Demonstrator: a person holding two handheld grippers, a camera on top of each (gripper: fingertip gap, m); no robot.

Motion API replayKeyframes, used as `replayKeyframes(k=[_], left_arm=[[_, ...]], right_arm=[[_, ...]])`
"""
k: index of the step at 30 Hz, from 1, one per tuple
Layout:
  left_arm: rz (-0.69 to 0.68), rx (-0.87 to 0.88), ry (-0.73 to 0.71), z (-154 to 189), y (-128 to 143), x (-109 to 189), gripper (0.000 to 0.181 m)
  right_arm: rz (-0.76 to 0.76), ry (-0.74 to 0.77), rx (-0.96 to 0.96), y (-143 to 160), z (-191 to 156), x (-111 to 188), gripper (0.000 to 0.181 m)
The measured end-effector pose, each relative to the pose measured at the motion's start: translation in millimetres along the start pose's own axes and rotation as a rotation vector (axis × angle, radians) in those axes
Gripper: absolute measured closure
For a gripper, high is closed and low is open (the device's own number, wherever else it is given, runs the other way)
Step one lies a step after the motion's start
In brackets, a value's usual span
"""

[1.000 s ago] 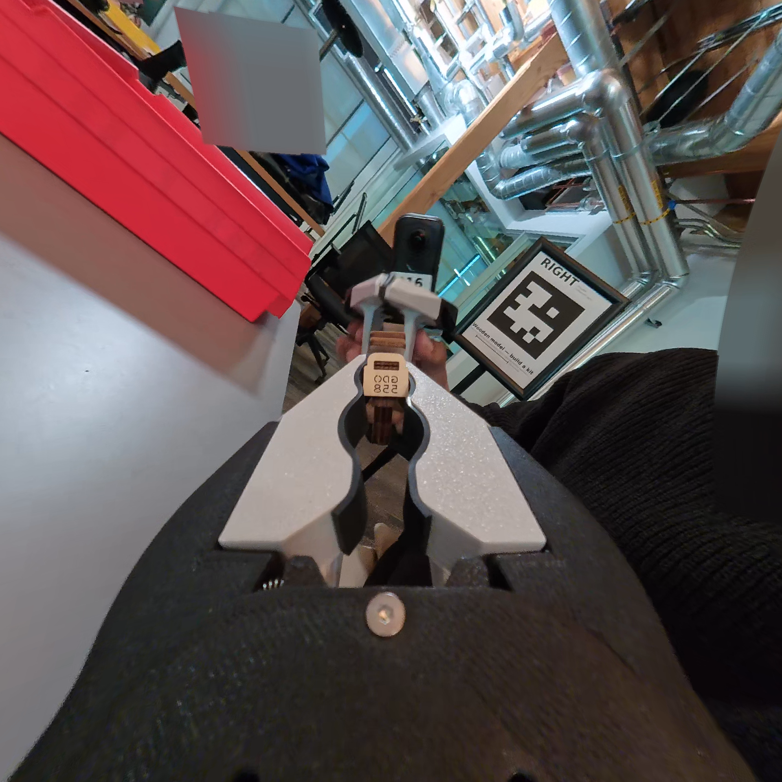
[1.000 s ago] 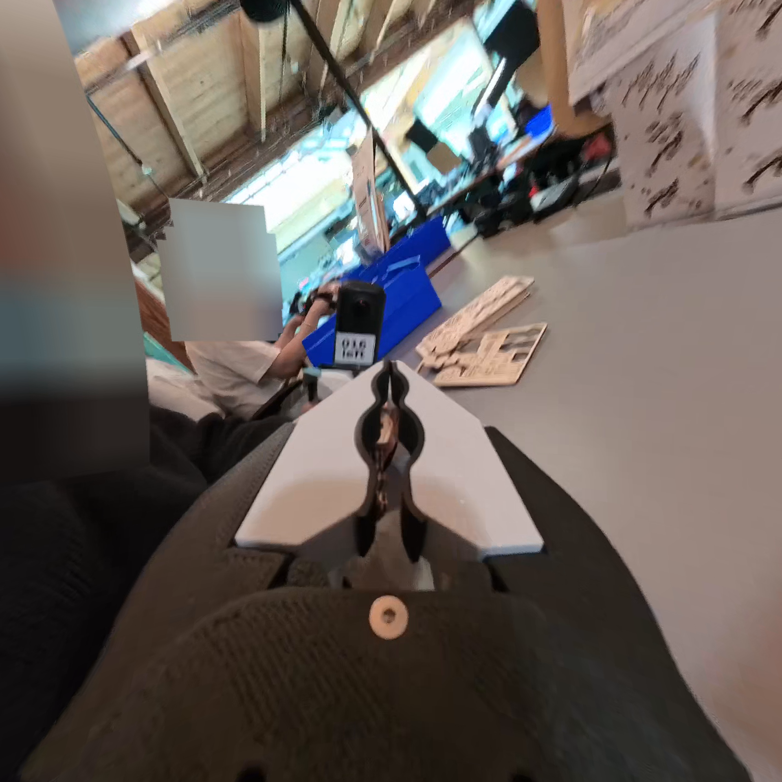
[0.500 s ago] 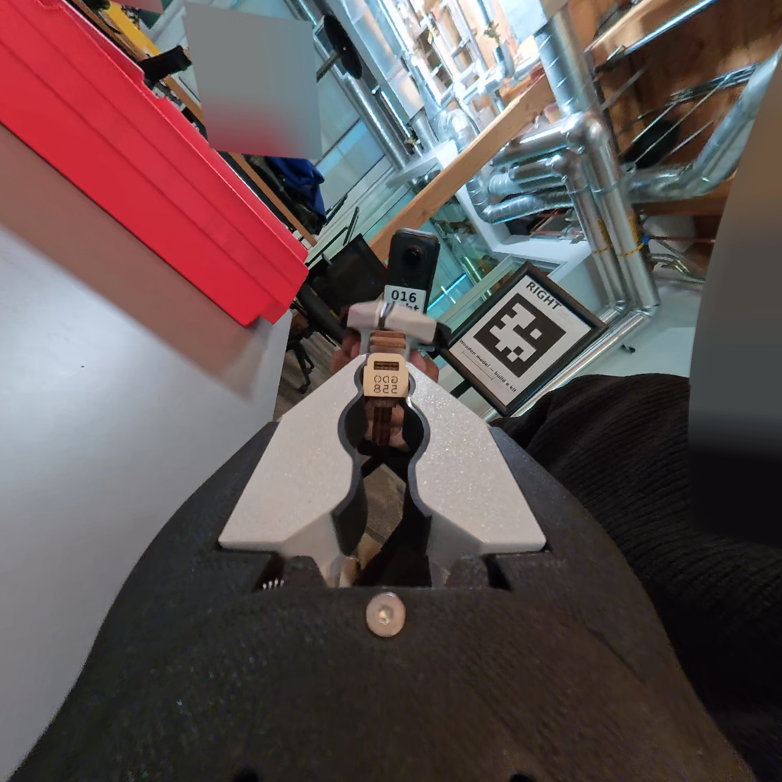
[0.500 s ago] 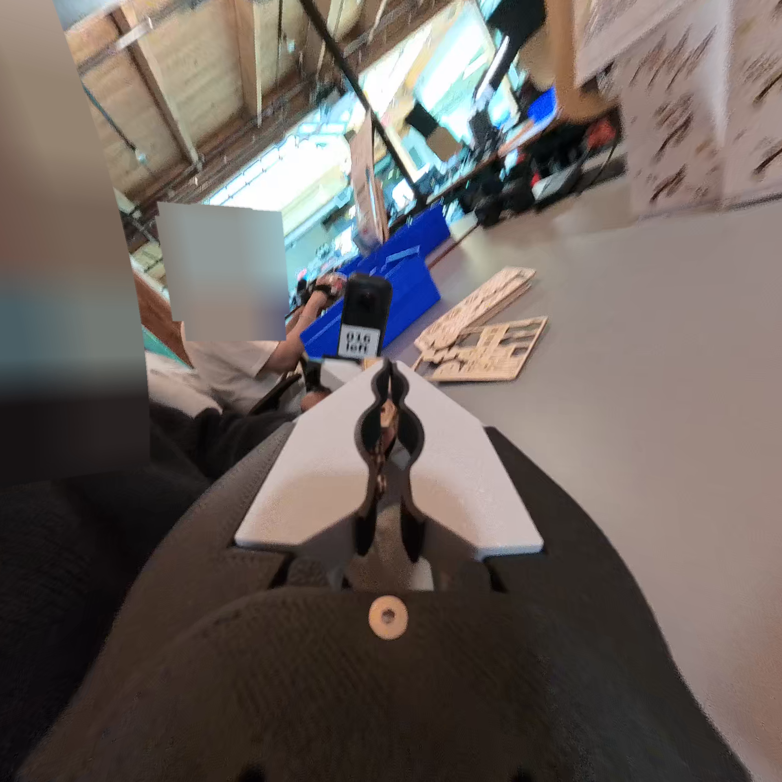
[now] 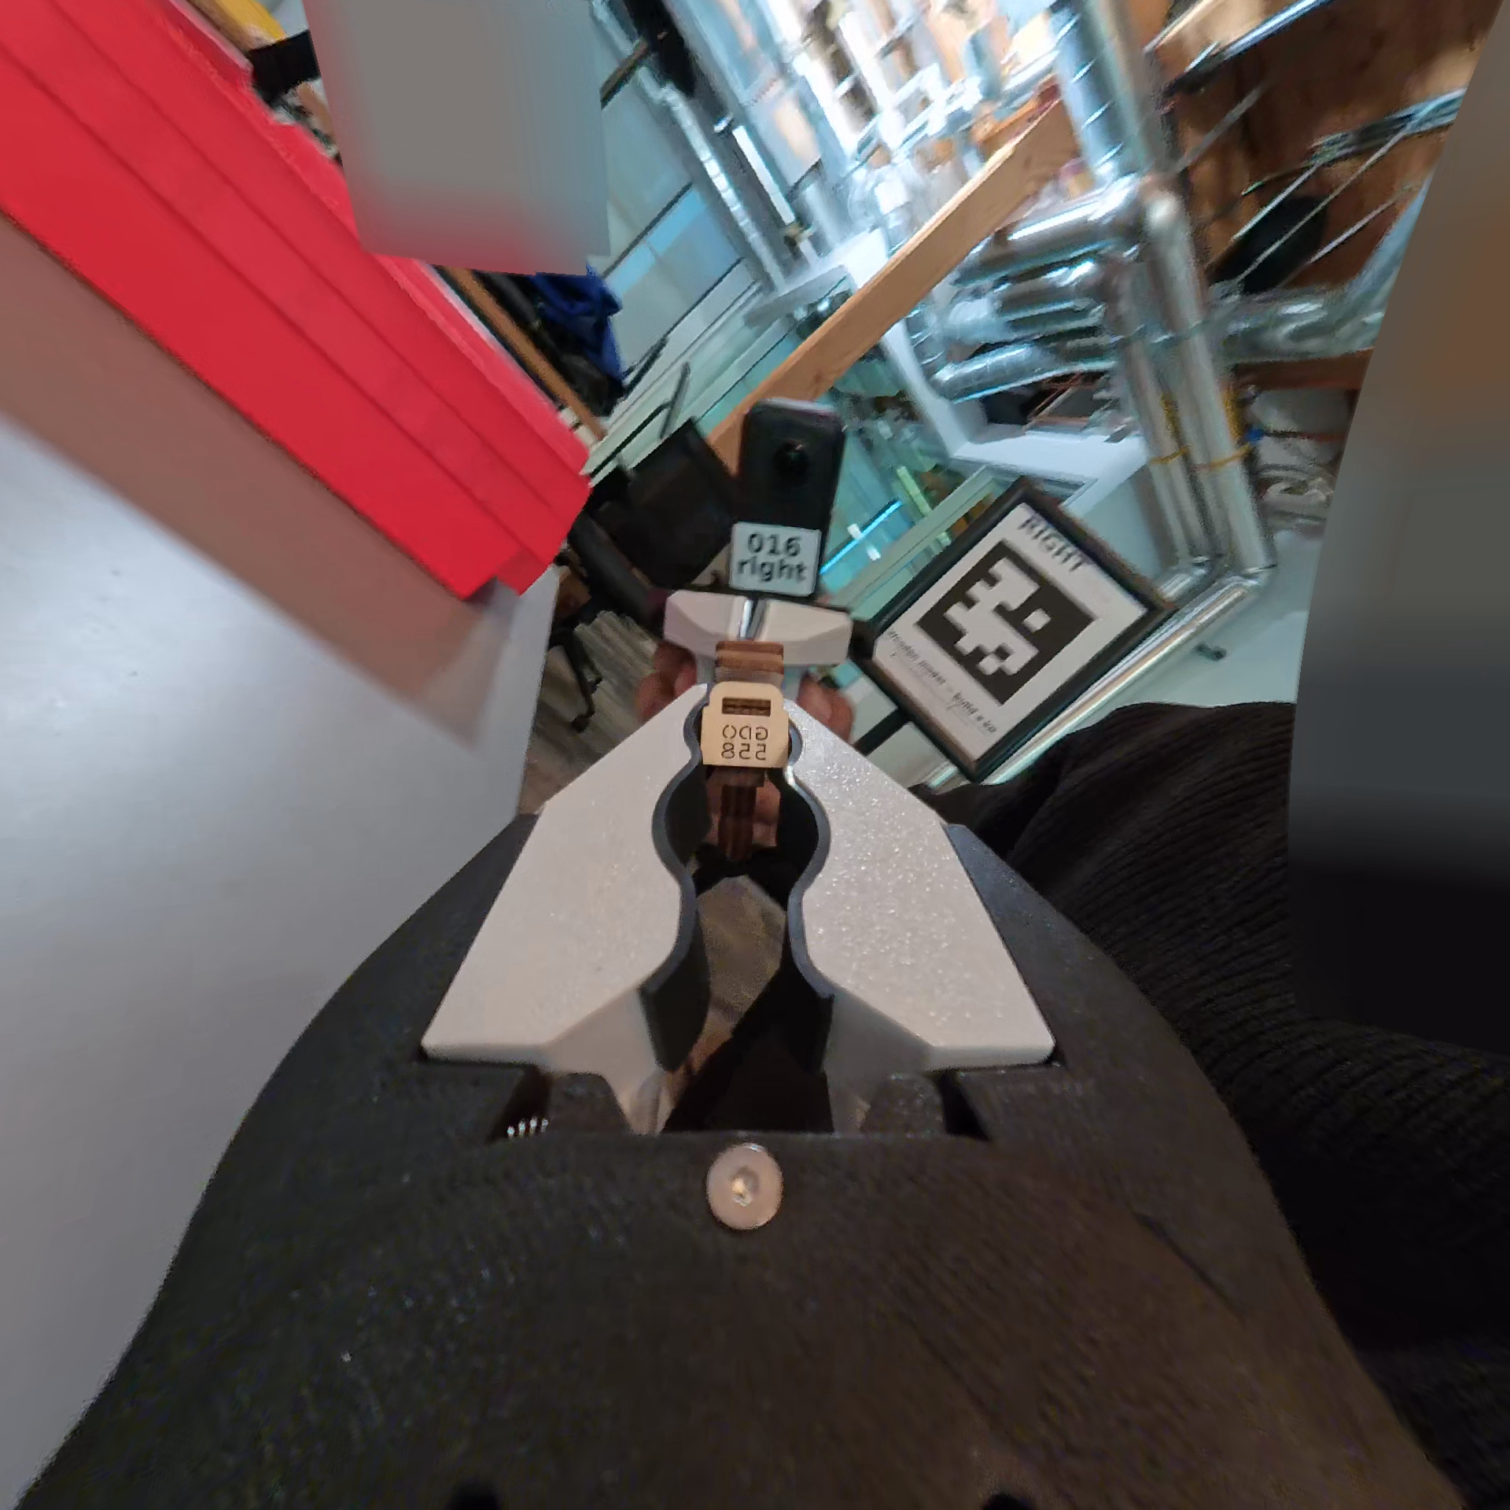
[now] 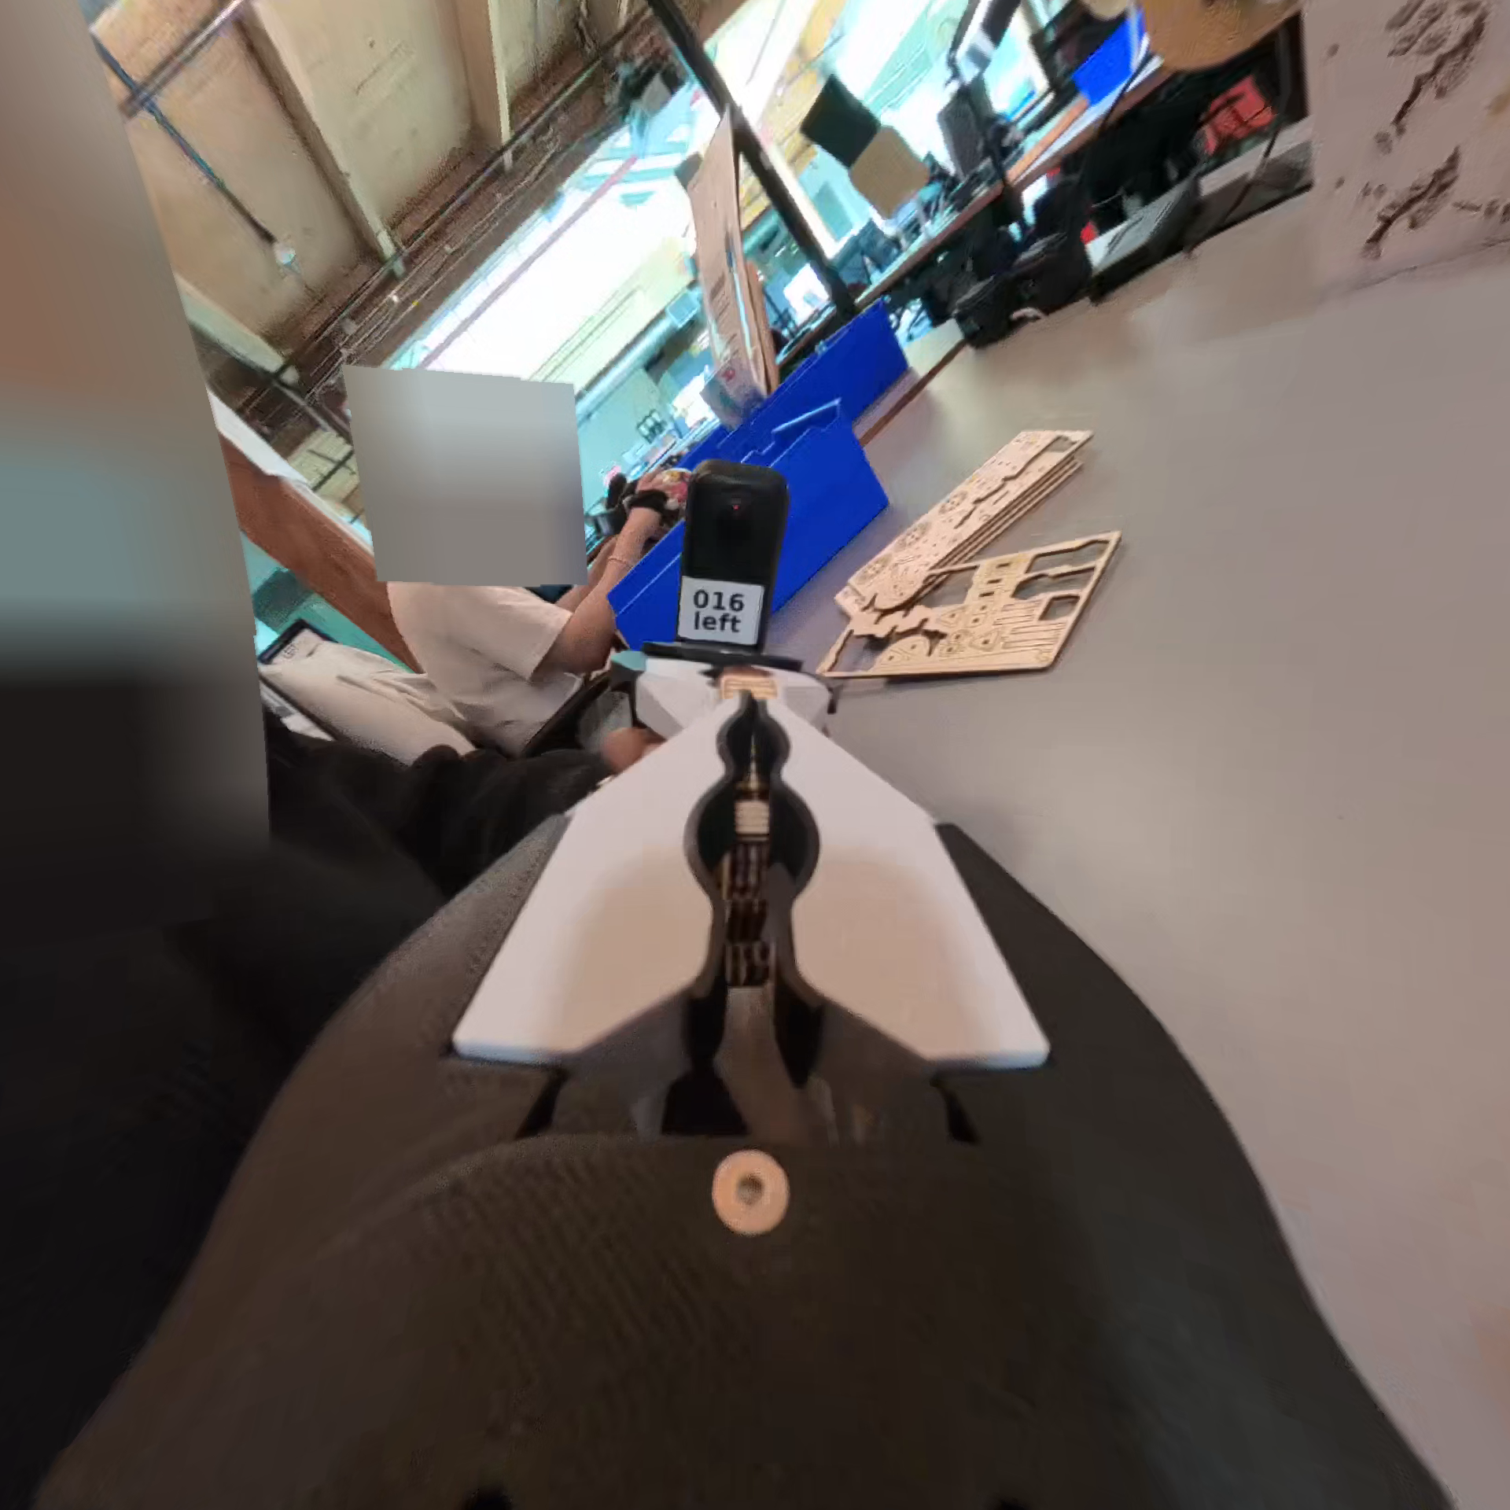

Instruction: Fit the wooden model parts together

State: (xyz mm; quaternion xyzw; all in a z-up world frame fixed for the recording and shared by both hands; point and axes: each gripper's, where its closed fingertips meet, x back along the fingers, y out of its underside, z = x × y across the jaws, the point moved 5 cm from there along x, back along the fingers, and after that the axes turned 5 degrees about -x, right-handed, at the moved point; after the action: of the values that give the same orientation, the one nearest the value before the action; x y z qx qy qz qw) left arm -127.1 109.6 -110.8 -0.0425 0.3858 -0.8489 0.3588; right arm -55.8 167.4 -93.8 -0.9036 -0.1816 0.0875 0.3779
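My left gripper [image 5: 745,727] is shut on a small pale wooden part [image 5: 745,731] with engraved marks, held in the air. Facing it tip to tip, my right gripper [image 5: 756,641] grips a stack of thin brown wooden pieces [image 5: 749,656] that meets the pale part. In the right wrist view, my right gripper [image 6: 749,711] is shut on those thin wooden pieces [image 6: 749,882], seen edge-on between its fingers. The left gripper [image 6: 719,690] shows just beyond its tips with the pale part [image 6: 748,685].
Flat laser-cut wooden sheets [image 6: 972,605] lie on the grey table [image 6: 1226,735]. A blue bin [image 6: 776,498] stands behind them. A red bin [image 5: 270,302] sits on the table at the left. A framed marker sign [image 5: 1013,625] and a dark sleeve [image 5: 1226,899] are at the right. A seated person [image 6: 490,645] is beyond. My left and right fingertips are right by each other.
The two grippers have drawn closer tip to tip and both views have tilted a little. Both stay shut on their parts.
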Motion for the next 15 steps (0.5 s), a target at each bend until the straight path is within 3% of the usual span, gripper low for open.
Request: replayKeyframes(k=[7,15], left_arm=[[0.007,0.017,0.023,1.8,-1.5,-0.7,0.174],[-0.026,0.013,0.041,4.5,2.8,-4.6,0.174]], right_arm=[[0.183,0.006,0.042,-27.7,-2.3,22.2,0.181],[0.189,-0.004,0.088,-23.3,-12.5,16.7,0.181]])
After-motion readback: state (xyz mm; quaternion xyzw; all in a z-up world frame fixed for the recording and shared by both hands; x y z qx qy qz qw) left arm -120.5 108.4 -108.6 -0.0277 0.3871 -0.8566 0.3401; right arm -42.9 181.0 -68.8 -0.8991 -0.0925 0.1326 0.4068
